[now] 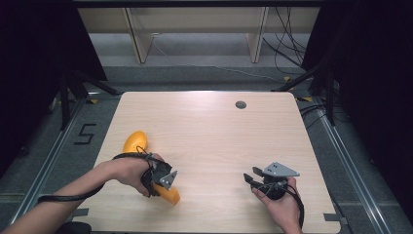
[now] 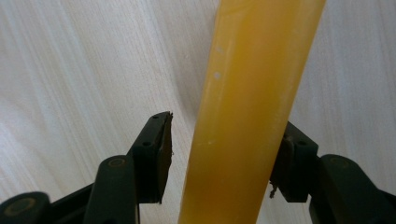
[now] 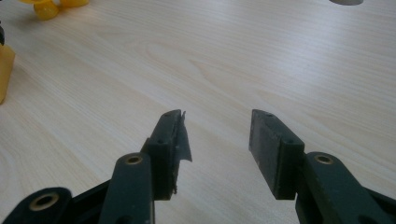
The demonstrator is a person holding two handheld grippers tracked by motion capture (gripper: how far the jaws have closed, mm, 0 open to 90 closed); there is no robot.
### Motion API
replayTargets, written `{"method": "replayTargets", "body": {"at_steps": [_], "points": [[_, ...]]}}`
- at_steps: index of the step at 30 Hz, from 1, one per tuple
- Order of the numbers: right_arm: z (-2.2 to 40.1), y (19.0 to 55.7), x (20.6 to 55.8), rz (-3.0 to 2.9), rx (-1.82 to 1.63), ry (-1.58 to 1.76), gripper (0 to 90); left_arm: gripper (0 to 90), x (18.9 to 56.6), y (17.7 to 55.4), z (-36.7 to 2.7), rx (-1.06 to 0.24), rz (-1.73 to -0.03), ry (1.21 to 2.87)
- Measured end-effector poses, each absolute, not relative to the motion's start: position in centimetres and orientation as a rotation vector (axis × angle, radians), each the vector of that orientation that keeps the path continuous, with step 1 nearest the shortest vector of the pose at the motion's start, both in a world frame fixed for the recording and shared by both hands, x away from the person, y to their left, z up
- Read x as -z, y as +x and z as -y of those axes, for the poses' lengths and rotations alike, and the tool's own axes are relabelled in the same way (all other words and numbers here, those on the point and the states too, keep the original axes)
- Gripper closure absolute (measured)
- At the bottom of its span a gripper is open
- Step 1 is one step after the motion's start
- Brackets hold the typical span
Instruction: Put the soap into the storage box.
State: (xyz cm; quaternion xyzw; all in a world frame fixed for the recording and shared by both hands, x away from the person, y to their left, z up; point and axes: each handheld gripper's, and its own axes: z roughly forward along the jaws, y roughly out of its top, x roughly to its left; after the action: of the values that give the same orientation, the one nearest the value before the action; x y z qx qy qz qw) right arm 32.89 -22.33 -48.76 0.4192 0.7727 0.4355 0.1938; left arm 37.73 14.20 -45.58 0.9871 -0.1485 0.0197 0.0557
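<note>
An orange-yellow long-handled utensil [image 1: 136, 142] lies on the wooden table [image 1: 214, 131] at the front left, its rounded end pointing away. My left gripper [image 1: 164, 186] is lowered over its handle near the front end. In the left gripper view the handle [image 2: 252, 93] runs up between the jaws of the left gripper [image 2: 226, 122]. The right-hand pad [image 2: 286, 161] sits against the handle, while a narrow gap separates it from the left-hand pad [image 2: 163, 154]. My right gripper [image 1: 250, 174] rests at the front right, open [image 3: 215, 114] with only bare table between its fingers.
A small grey round cap [image 1: 240, 104] is set into the table near its far edge. Black stands and cables flank the table on both sides, and a wooden frame stands beyond it. A "5" is taped on the floor [image 1: 85, 133] at the left.
</note>
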Motion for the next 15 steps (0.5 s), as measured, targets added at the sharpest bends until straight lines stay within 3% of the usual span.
{"method": "replayTargets", "body": {"at_steps": [15], "points": [[22.29,32.91,48.91,-2.19,-1.225,1.2,54.2,59.9,45.89,37.92,-14.45,0.009,0.356,2.988]]}}
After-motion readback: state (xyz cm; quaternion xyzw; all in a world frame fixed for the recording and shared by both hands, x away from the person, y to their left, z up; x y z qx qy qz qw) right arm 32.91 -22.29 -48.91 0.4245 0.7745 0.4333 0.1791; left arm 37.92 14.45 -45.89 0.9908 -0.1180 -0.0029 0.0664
